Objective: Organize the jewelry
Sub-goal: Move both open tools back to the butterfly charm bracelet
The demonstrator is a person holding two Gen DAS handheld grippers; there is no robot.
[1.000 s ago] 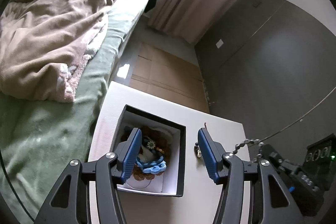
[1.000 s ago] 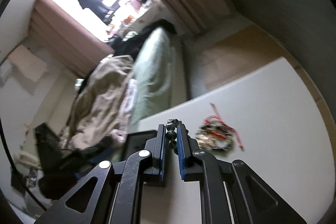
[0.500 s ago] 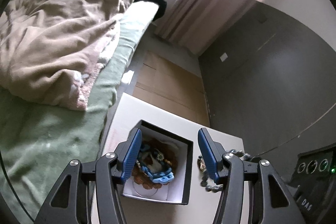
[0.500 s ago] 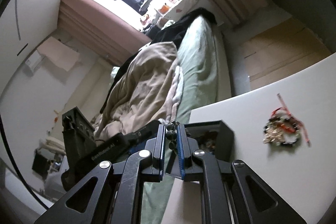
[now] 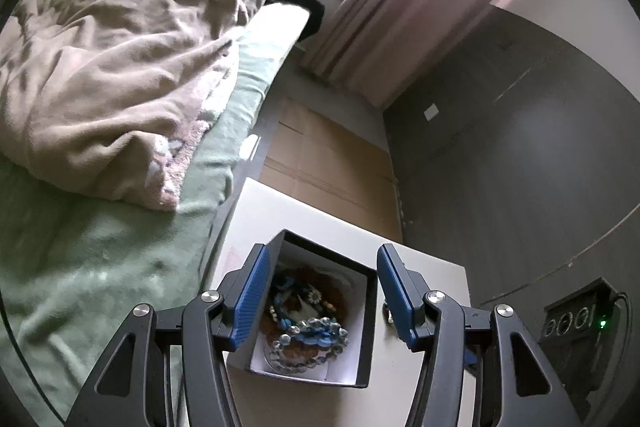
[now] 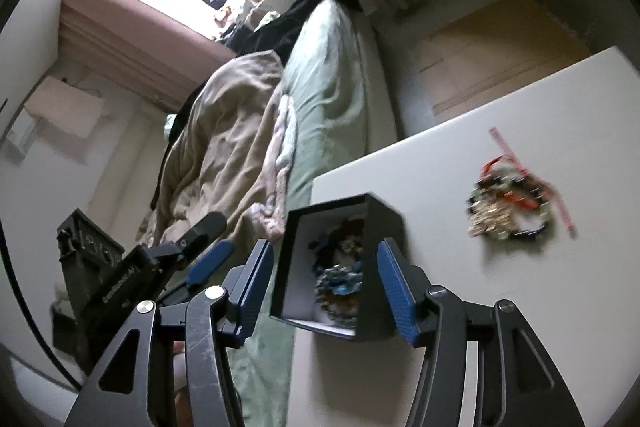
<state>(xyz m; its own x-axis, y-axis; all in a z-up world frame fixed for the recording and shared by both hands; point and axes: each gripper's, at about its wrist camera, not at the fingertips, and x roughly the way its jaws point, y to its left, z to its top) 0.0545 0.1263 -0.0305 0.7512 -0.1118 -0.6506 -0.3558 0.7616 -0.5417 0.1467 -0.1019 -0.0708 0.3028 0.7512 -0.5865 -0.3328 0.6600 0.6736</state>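
A black jewelry box (image 5: 370,311) with a white lining sits on the white table (image 5: 276,223). It holds blue and clear bead bracelets (image 5: 308,337) on top of brown ones. My left gripper (image 5: 320,291) is open and empty above the box. My right gripper (image 6: 324,291) is open and empty, its fingers either side of the same box (image 6: 384,223), with the bead pile (image 6: 340,279) inside. A loose bracelet with red cord and gold and dark beads (image 6: 508,203) lies on the table (image 6: 440,155) to the right of the box.
A bed with a green sheet (image 5: 100,247) and a beige blanket (image 5: 100,67) runs along the table's left side. A dark wall (image 5: 520,167) stands to the right. The left gripper's body (image 6: 132,275) shows at the lower left of the right wrist view.
My right gripper was shut on a dark bead bracelet and is now open and empty over the box. A clear bead bracelet now lies in the box. The left gripper rose slightly.
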